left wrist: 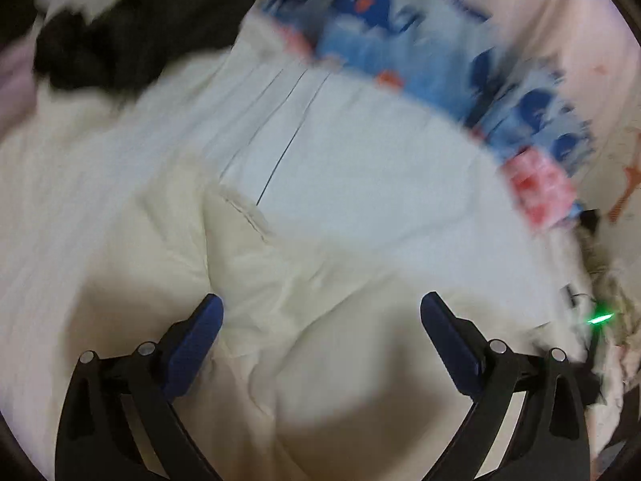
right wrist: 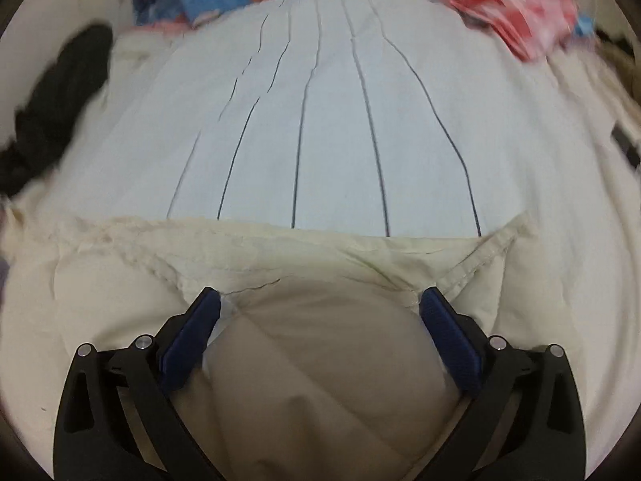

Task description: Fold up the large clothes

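A large cream-white garment (left wrist: 280, 280) lies rumpled over a pale sheet with thin dark stripes (left wrist: 360, 152). My left gripper (left wrist: 320, 312) is open, its blue fingers spread just above the cream cloth, holding nothing. In the right wrist view the cream garment (right wrist: 320, 360) has a hemmed edge (right wrist: 280, 236) lying across the striped sheet (right wrist: 320, 120). My right gripper (right wrist: 320, 304) is open, its fingers spread wide with a bulge of cream cloth between them; whether they touch it I cannot tell.
A black garment (left wrist: 132, 40) lies at the upper left, also in the right wrist view (right wrist: 60, 96). A blue patterned fabric (left wrist: 400, 32) and a red-and-pink cloth (right wrist: 513, 12) lie along the far side. A green light (left wrist: 599, 316) glows at the right.
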{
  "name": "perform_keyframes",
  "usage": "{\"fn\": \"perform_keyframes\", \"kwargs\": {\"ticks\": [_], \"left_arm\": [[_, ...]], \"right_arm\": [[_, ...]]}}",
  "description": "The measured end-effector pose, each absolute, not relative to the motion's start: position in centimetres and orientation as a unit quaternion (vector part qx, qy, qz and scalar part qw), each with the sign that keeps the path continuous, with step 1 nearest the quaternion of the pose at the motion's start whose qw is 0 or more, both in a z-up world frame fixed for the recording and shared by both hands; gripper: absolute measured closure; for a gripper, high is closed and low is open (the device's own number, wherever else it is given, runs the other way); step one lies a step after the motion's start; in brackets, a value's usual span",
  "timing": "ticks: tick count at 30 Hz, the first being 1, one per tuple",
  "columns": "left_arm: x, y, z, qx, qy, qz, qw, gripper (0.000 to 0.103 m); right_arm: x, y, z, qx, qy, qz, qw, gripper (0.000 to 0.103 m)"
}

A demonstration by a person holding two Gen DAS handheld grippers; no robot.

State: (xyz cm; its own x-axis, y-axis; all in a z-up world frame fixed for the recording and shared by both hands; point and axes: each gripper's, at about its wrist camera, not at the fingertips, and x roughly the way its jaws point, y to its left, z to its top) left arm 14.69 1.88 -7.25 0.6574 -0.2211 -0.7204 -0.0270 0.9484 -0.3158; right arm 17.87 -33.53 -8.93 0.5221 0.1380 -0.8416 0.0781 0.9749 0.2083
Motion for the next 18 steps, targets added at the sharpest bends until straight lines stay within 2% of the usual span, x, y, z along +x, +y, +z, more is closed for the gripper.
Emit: {"fn": "perform_keyframes", "kwargs": {"ticks": [3, 6, 9, 13, 15, 18], "left_arm": [[13.4, 2.5, -7.9, -0.152, 0.397, -0.044, 0.904, 0.012], [11.7, 1.8, -7.9, -0.109, 0.384, -0.024, 0.916, 0.012], [11.5, 1.0, -7.8, -0.079, 0.374, -0.005, 0.924, 0.012], [10.5, 1.1, -7.3, -0.067, 0.365, 0.005, 0.928, 0.012], [9.9, 1.4, -7.2, -0.068, 0.36, 0.005, 0.931, 0.012], [9.7, 1.1, -7.3, -0.059, 0.353, 0.01, 0.934, 0.012]], "right_arm": [[17.0, -34.2, -9.1, 0.124, 0.483, 0.03, 0.866, 0.007], [15.8, -34.4, -8.9, 0.115, 0.478, 0.025, 0.87, 0.007], [16.4, -33.7, -8.3, 0.082, 0.506, 0.01, 0.858, 0.007], [15.3, -34.0, -6.1, 0.051, 0.463, -0.034, 0.884, 0.007], [15.5, -35.6, -8.2, 0.094, 0.476, -0.03, 0.874, 0.007], [16.2, -35.5, -9.0, 0.09, 0.485, -0.035, 0.869, 0.007]]}}
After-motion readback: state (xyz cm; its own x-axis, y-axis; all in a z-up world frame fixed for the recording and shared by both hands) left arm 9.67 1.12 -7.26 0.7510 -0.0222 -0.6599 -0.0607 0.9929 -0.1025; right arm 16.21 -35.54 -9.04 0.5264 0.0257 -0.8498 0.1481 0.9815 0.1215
